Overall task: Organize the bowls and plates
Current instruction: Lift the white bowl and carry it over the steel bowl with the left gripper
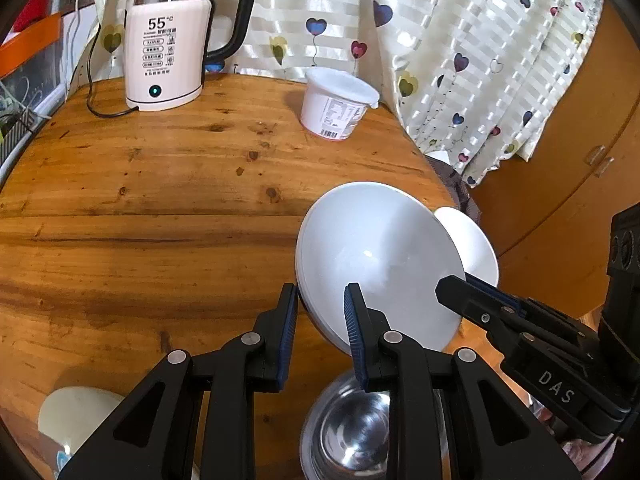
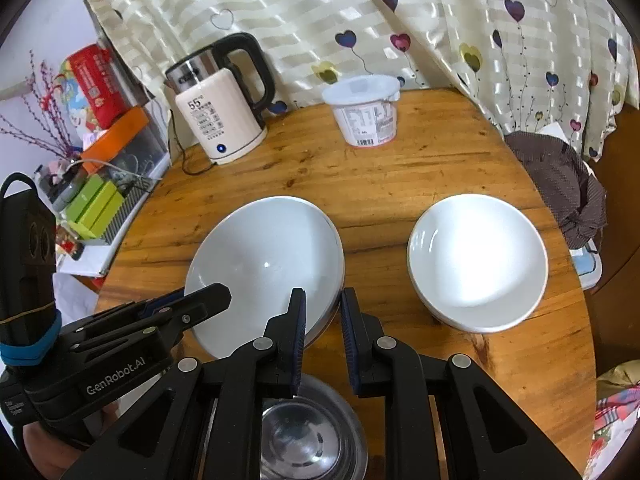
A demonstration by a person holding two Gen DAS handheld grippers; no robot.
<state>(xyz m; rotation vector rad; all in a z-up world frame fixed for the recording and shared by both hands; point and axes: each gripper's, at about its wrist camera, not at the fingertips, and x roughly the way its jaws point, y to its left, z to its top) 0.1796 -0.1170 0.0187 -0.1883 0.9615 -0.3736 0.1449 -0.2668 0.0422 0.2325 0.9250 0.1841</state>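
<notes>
- The tilted white glazed ceramic plate (image 2: 266, 268) is raised at an angle over the round steel bowl (image 2: 310, 436), which sits on the round wooden table (image 1: 140, 208) nearest the cameras.
- The left gripper (image 1: 322, 330) has its fingers narrowly parted astride the plate's near rim; firm clamping cannot be confirmed.
- The right gripper (image 2: 322, 338) straddles the opposite rim edge, its gap narrow too.
- A second white ceramic dish (image 2: 478, 262) lies flat, to the right of the steel bowl and farther back.
- Judgement: the plate is stiff, fairly heavy, glossy and slippery, and would chip if dropped. The thin rim is the only hold; grips on opposite edges should stop it pivoting.
</notes>
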